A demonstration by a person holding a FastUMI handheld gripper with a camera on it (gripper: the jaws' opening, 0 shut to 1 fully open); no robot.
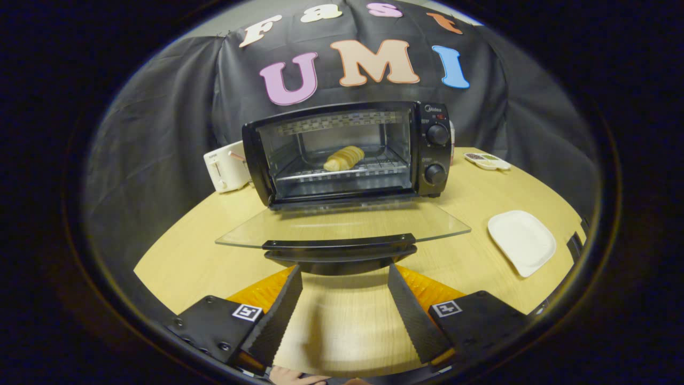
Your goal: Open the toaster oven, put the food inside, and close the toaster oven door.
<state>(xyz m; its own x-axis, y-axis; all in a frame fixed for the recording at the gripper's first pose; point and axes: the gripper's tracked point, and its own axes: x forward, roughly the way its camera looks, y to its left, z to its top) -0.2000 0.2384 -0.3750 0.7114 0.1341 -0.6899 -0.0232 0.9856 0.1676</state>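
The gripper is spread wide and holds nothing; its two fingers point over bare wood toward the toaster oven's door handle, and their tips end just short of it without touching. A bit of a hand shows beneath the gripper.

Just ahead of the fingers the glass door of the toaster oven lies folded down flat and fully open, hovering a little above the table, with the dark handle along its near edge. Beyond the door the oven stands toward the far edge of the table, its front facing the gripper. Inside, on the wire rack, a golden bread roll lies near the middle of the chamber. Two round knobs sit one above the other on the oven's right panel.

A white toaster stands beside the oven's left side, at the far left edge of the table. A white square plate lies near the table's right edge, well apart from the oven. A small white dish with compartments sits by the far right edge.
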